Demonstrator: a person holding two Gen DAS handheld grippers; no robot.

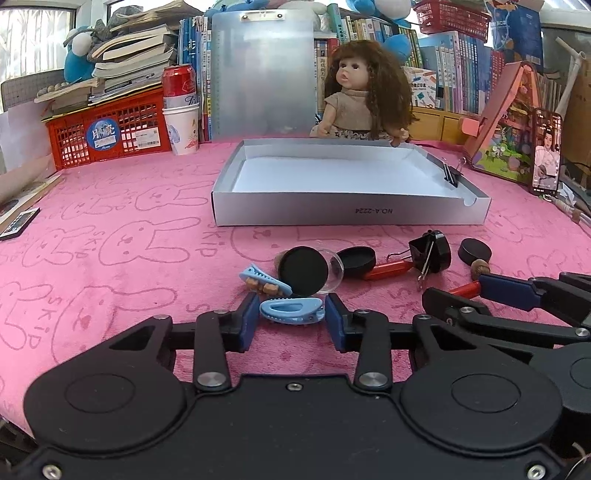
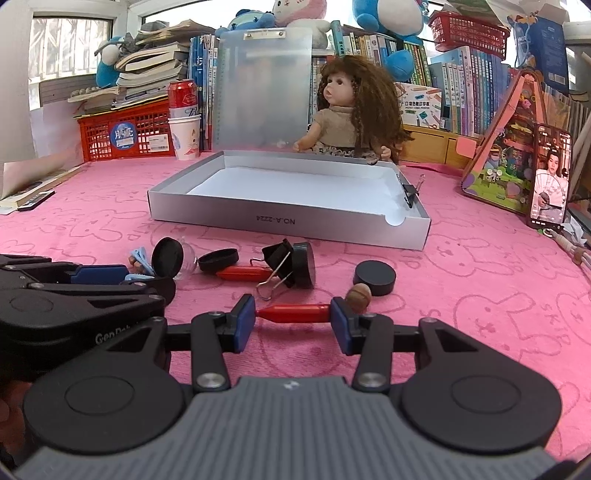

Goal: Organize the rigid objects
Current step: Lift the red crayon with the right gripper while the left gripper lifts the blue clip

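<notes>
Blue hair clip (image 1: 291, 311) lies between the left gripper's (image 1: 291, 319) narrowed jaws, while the right gripper (image 2: 292, 320) clamps a red peg (image 2: 293, 313) endwise.

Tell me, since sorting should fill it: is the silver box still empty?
Nearly empty: the silver box shows a bare white floor; only a black binder clip sits on its right wall.

Home study: crammed bookshelf (image 2: 461, 85), plush toys (image 2: 388, 18), doll (image 1: 364, 92).
</notes>
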